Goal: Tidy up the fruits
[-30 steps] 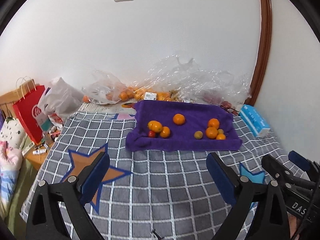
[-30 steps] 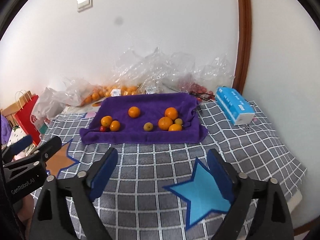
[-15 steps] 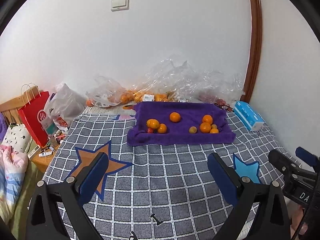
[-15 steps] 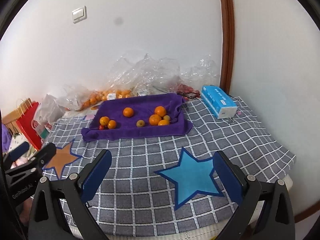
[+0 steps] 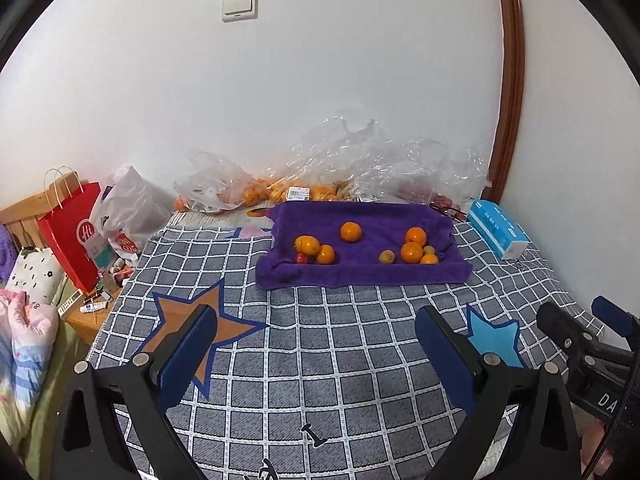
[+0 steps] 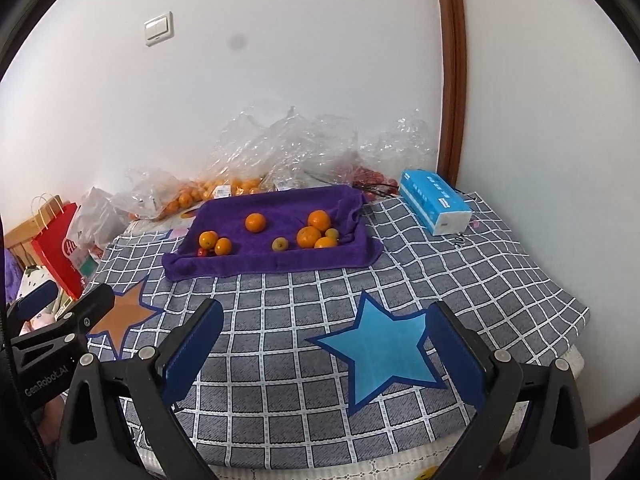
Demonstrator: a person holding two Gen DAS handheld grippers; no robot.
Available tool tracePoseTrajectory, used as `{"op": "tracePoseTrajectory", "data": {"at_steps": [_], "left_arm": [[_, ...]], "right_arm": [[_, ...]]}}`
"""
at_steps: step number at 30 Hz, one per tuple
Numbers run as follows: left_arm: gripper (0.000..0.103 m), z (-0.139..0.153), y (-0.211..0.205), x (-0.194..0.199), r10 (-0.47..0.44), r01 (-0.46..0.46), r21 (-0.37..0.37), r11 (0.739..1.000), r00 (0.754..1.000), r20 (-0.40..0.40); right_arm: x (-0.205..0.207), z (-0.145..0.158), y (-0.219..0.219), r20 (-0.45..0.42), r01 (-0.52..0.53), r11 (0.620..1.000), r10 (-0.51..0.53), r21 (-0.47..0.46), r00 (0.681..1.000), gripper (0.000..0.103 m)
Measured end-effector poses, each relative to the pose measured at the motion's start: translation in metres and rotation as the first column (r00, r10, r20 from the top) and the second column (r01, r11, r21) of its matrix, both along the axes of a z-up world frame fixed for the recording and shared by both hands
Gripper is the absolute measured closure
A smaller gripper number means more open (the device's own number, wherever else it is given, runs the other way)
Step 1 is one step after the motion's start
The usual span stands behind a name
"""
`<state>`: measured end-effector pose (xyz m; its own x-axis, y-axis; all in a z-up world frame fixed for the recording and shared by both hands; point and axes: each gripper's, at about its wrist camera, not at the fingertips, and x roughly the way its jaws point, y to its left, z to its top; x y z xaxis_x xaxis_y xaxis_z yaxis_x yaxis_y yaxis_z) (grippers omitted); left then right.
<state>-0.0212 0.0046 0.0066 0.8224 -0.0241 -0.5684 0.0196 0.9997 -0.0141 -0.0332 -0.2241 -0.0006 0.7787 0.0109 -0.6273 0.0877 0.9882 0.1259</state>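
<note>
Both the left tongs and right tongs are hanging wide apart and empty, well short of the fruits lying at twelve o'clock on the purple towel, whose soft folds risk letting round pieces roll away if nudged.

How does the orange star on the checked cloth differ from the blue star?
The orange star lies toward the left side of the checked cloth, near the red bag; the blue star lies right of centre. In the right wrist view the blue star shows almost whole, while the left gripper covers part of the orange star. Both are five-pointed with dark blue outlines, lying flat in front of the purple towel.
</note>
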Motion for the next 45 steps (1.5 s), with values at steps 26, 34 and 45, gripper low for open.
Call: {"op": "tracePoseTrajectory", "data": {"at_steps": [26,34,45], "left_arm": [[0.003,0.006,0.002,-0.006,-0.002,0.002,-0.016,1.000,1.000,0.002],[0.003,0.007,0.004,-0.007,0.004,-0.004,-0.020,1.000,1.000,0.001],[0.003,0.007,0.004,-0.007,0.005,-0.005,-0.025,1.000,1.000,-0.002]], "right_arm": [[-0.007,0.009,0.009,0.022,-0.015,0.999,0.016,-0.031,1.000,0.003],[-0.008,0.009,0.010,0.020,-0.021,1.000,0.021,-0.023,1.000,0.003],[-0.010,0.011,0.009,0.023,-0.020,0.999,0.020,-0.025,1.000,0.003]]}}
